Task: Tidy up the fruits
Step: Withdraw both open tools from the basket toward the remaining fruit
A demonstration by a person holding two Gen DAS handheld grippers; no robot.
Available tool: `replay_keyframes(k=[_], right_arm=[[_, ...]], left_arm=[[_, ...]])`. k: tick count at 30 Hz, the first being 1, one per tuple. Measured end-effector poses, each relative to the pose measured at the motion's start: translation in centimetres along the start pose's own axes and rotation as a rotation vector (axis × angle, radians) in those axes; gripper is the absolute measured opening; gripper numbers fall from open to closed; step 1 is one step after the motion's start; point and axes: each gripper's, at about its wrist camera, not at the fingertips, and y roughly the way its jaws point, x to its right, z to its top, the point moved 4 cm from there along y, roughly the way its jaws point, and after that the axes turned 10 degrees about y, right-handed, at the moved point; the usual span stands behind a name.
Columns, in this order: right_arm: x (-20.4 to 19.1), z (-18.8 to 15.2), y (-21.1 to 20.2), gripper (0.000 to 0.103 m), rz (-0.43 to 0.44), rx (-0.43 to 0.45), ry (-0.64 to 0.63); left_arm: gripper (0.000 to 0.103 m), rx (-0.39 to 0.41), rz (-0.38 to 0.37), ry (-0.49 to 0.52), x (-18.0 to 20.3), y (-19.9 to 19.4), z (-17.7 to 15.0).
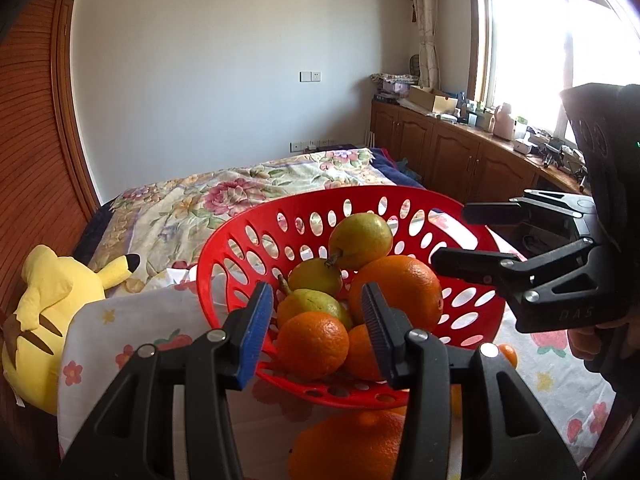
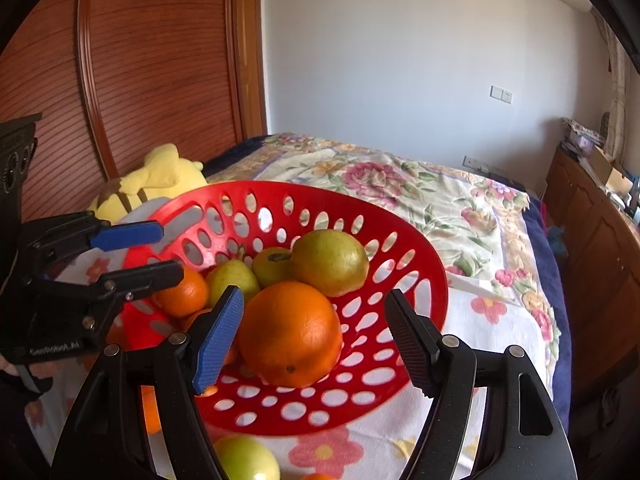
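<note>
Fruits: oranges and pears piled in red basket on flowered cloth | left gripper narrowly parted, empty, at near-left rim | right gripper spread wide, empty, around big orange, not touching it.

Red perforated basket, orange oranges, yellow-green pears, white cloth with red flowers, floral cream quilt, yellow plush, blue gripper pad

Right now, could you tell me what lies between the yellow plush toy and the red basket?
A white flowered cloth fills that stretch in the left wrist view.
</note>
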Motion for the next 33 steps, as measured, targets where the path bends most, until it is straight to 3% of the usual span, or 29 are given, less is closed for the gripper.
replay_keyframes(k=[33], right_arm=[[-4.4, -6.4, -10.5, 0.075, 0.02, 0.077, 0.013]], left_arm=[[0.056, 0.055, 0.018, -0.007, 4.5, -10.6, -4.3]])
